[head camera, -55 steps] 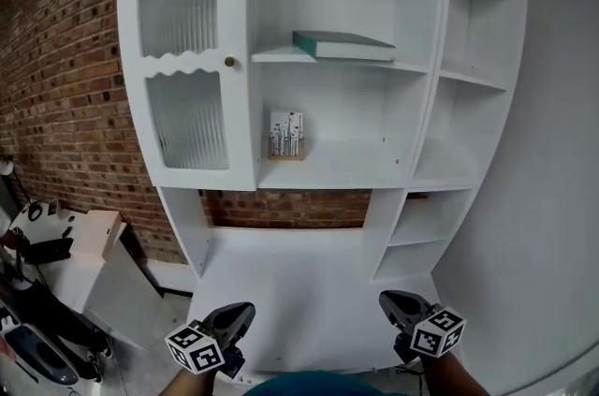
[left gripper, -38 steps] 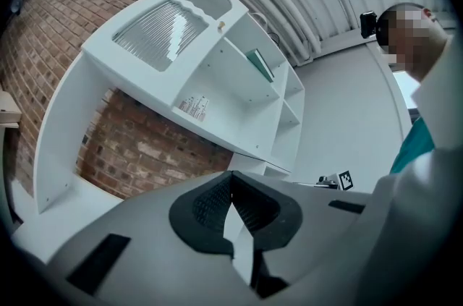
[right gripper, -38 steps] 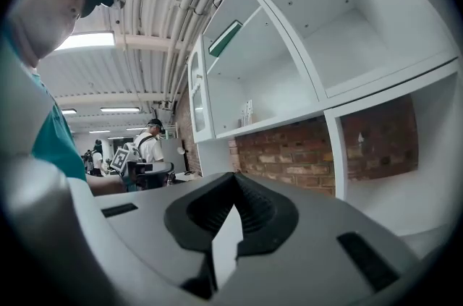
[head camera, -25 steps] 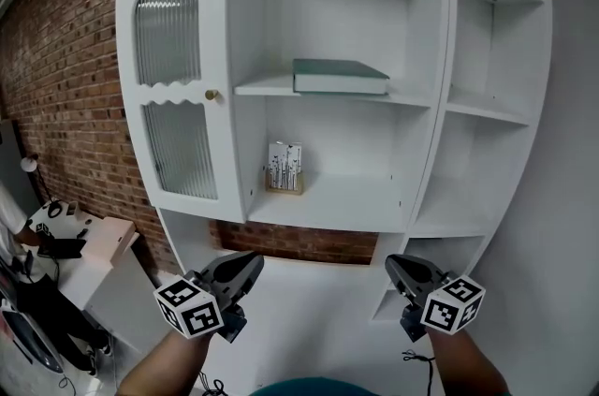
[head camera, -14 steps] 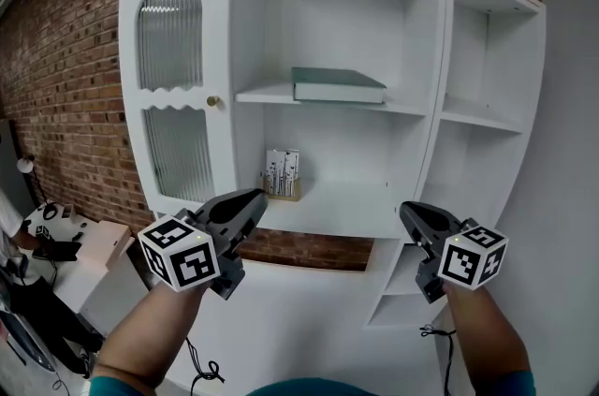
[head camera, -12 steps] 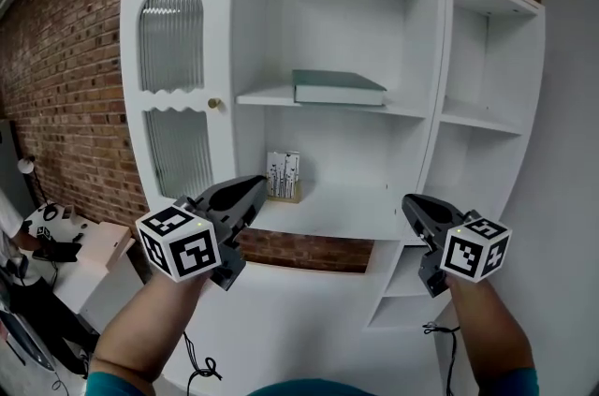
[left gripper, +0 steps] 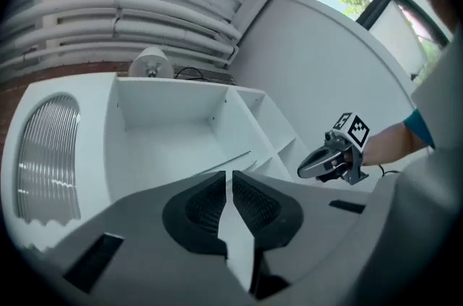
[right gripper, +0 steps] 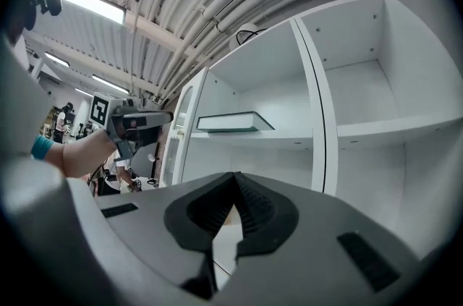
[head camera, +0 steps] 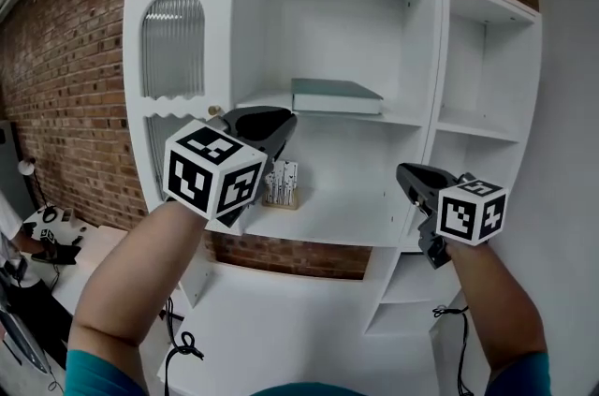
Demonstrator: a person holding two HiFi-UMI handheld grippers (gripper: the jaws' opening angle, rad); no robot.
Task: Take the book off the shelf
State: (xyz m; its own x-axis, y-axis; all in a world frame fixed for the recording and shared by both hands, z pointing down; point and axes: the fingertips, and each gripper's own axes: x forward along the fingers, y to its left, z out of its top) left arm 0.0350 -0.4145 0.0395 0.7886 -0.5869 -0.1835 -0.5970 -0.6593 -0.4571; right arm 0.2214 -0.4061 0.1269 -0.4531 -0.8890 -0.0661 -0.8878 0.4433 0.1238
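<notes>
- The left gripper (head camera: 284,119), a grey two-jaw tool carrying a cube with square black-and-white markers (head camera: 213,169), is being held up in front of the white shelf unit. Its jaws are pressing almost together, leaving only a thin slit with nothing in it.
- The right gripper (head camera: 404,172), with a marker cube of its own (head camera: 473,210), is hovering lower and to the right, level with the lower shelf board. Its jaws are meeting at the tips and gripping nothing.
- The markers are showing only block patterns and no words.
- A small white box with a black printed pattern (head camera: 281,183) is standing upright on the lower shelf board, just past the left gripper. Its print is too small to read.
- The book (head camera: 335,95), a flat hardback with a pale teal cover and a white page edge, is lying on its side on the upper board of the middle compartment. It is sitting toward the right half of that board, above both grippers and apart from them. No title is showing at this size.
- The white wooden shelf unit (head camera: 426,85) is standing against a red brick wall (head camera: 65,57), with an arched ribbed-glass door (head camera: 173,43) and a small brass knob (head camera: 214,111) at its left.
</notes>
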